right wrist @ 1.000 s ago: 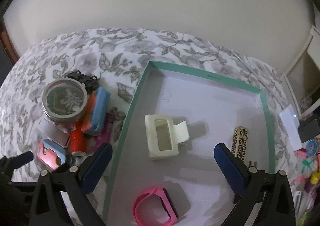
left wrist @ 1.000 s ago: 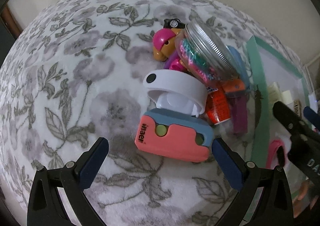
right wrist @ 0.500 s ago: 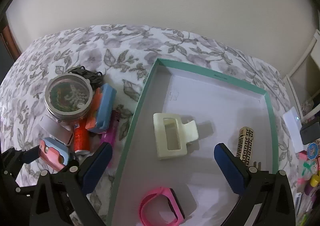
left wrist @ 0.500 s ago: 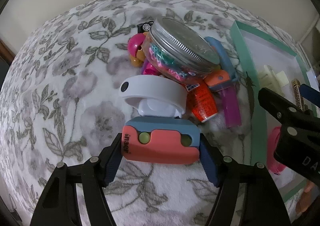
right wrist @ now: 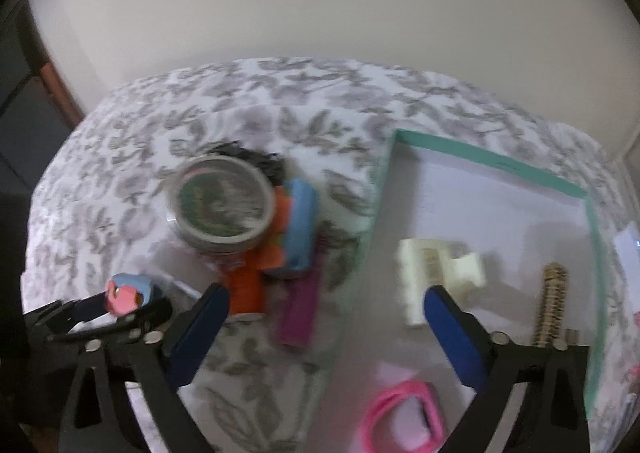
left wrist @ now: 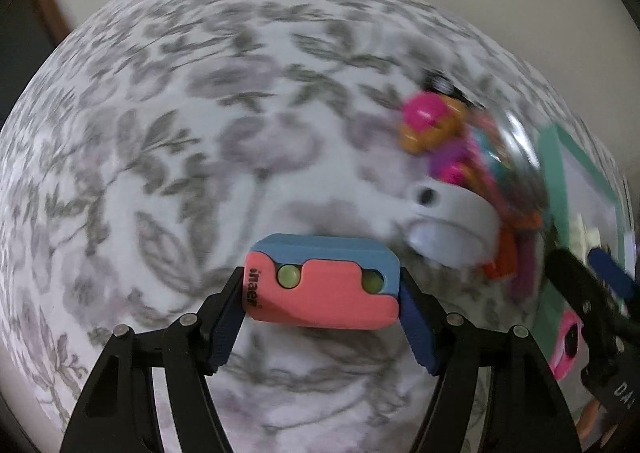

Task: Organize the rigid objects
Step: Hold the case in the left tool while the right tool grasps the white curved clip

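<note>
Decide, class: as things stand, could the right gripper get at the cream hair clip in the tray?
Probably yes. The right gripper, its jaws closing with nothing between them, hangs beside the hair clip, which lies uncovered in the tray, apart from the pink band.

Left claw (left wrist: 322,295): glossy black frame, triangular cut-outs, silver screws at the joints, navy-blue pads (left wrist: 418,329) on the fingers. Right claw (right wrist: 326,327) is the twin, black with blue pads, white "DA" lettering on its side.

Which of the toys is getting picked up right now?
The pink-and-blue block, pinched between the left gripper fingers. The other toys lie in the pile beside the jar.
</note>
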Available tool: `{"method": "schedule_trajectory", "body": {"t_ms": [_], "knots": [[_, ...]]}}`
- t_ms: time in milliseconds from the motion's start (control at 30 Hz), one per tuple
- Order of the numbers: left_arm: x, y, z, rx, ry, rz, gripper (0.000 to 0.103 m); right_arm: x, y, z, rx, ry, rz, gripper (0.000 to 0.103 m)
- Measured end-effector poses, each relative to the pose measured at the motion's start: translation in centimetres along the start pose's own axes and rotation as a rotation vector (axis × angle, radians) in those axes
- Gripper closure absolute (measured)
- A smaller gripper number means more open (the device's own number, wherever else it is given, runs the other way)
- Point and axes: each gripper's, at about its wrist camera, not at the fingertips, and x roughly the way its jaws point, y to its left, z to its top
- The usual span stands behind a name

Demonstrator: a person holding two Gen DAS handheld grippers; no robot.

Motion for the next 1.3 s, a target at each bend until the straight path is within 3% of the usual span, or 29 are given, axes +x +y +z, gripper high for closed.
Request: {"method": "schedule_trajectory", "body": {"t_ms": [167,233,367,533,600,700,1033,1167,1300], "knots": [[-0.1,2.2,0.7,-0.083,-0.009,0.000,0.031,0.4,1.6,0.0,-0.017,-0.004,0.078,0.021],[-0.1,2.9,0.8,-0.107,-0.009,0.003,0.031,0.4,2.1,0.0,-0.035,-0.010,0.103,0.030],[-0.1,4.3,1.1,-0.149,-0.011,-0.007,0.031,0.5,3.5,0.1,-0.059,-0.018,0.159,0.033],[-0.3,5.9,0.6,-0.166,-0.013,-0.018,0.031,1.0,5.3,0.1,-0.098,-0.007,0.190,0.050],[-0.4,6.1,0.6,-0.166,-0.014,-0.019,0.031,1.2,6.0,0.0,-0.107,-0.004,0.205,0.050],[-0.6,6.3,0.5,-0.169,-0.015,-0.021,0.031,1.7,7.0,0.0,-0.123,-0.005,0.197,0.050],[-0.4,6.4,0.8,-0.166,-0.022,-0.012,0.031,3.8,7.2,0.0,-0.081,-0.009,0.128,0.077],[-0.3,6.2,0.8,-0.162,-0.026,-0.004,0.031,3.7,6.8,0.0,-0.061,-0.020,0.135,0.080],[0.0,6.1,1.1,-0.165,-0.030,0.000,0.031,3.1,6.5,0.2,-0.051,-0.030,0.139,0.092]]}}
